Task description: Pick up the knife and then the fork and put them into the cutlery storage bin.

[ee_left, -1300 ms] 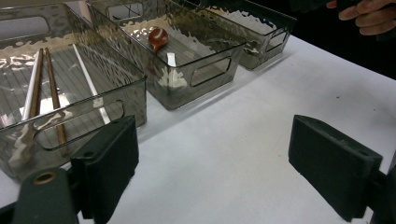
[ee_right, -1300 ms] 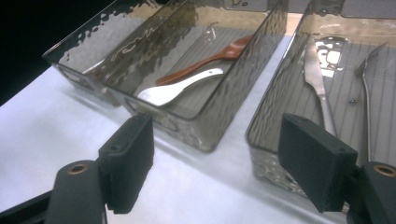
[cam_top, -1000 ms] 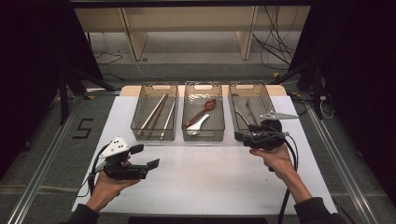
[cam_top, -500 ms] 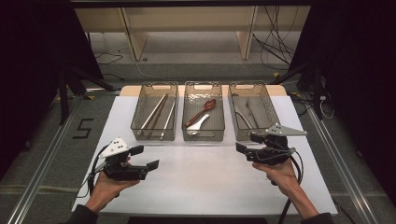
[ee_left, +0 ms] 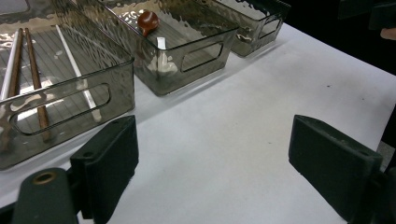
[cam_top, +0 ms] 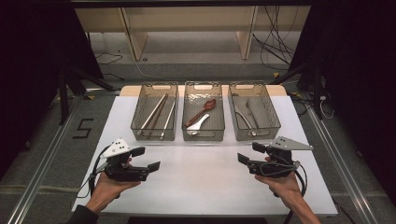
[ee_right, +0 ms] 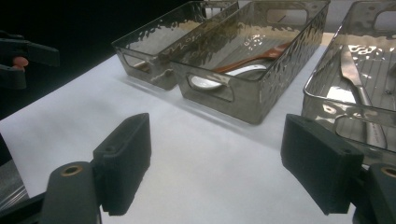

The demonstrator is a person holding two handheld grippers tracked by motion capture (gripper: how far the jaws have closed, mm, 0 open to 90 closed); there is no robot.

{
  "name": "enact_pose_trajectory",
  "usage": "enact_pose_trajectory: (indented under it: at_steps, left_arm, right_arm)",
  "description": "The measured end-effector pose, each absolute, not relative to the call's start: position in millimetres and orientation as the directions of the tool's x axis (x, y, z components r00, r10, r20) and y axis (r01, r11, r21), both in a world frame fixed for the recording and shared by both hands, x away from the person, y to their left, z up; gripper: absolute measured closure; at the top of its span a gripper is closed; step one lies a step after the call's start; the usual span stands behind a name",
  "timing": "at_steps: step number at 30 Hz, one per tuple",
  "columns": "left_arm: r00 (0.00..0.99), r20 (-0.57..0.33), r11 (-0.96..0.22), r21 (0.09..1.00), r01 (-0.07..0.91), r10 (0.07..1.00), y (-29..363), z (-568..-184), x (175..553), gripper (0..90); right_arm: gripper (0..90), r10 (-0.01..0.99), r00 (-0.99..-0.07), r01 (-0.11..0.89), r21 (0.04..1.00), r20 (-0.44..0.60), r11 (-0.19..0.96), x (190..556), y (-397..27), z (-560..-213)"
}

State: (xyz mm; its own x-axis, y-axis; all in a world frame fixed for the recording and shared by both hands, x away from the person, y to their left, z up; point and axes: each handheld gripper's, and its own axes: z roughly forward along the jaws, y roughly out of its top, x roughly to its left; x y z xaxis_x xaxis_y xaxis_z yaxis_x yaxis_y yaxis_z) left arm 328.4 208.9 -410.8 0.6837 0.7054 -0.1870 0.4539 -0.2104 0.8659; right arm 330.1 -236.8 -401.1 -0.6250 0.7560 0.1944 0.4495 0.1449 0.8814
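Note:
My left gripper (cam_top: 145, 158) is held open over the near left of the white table (cam_top: 201, 182), with nothing between its jaws (ee_left: 219, 163). Over the near right, my right gripper (cam_top: 251, 153) is open too and holds nothing (ee_right: 222, 163). Three smoky clear bins stand in a row behind them. The left bin (cam_top: 154, 136) holds chopsticks (ee_left: 35, 70). In the middle bin (cam_top: 204, 136) lie a red-brown spoon (cam_top: 203, 110) and a white spoon (ee_right: 205, 83). The right bin (cam_top: 259, 136) contains a metal knife (ee_right: 355, 74) and other cutlery.
A number 5 (cam_top: 84, 128) is marked on the grey floor left of the table. Metal rails run along both sides. Wooden shelf legs and loose cables (cam_top: 275, 42) lie beyond the far edge. Bare white tabletop stretches between the two grippers.
My right gripper has drawn back from the right bin toward the near edge of the table. The left gripper has stayed in place.

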Motion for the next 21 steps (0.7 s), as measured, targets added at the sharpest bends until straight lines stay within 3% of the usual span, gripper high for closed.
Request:
enact_pose_trajectory:
  at_steps: [21]
  left_arm:
    - [0.689,-0.190,-0.215,0.863,0.457,0.699,208,-411,328,15.3]
  right_arm:
    - [24.1,0.774,-0.612,0.434,0.886,0.160,0.161,312,-240,-410]
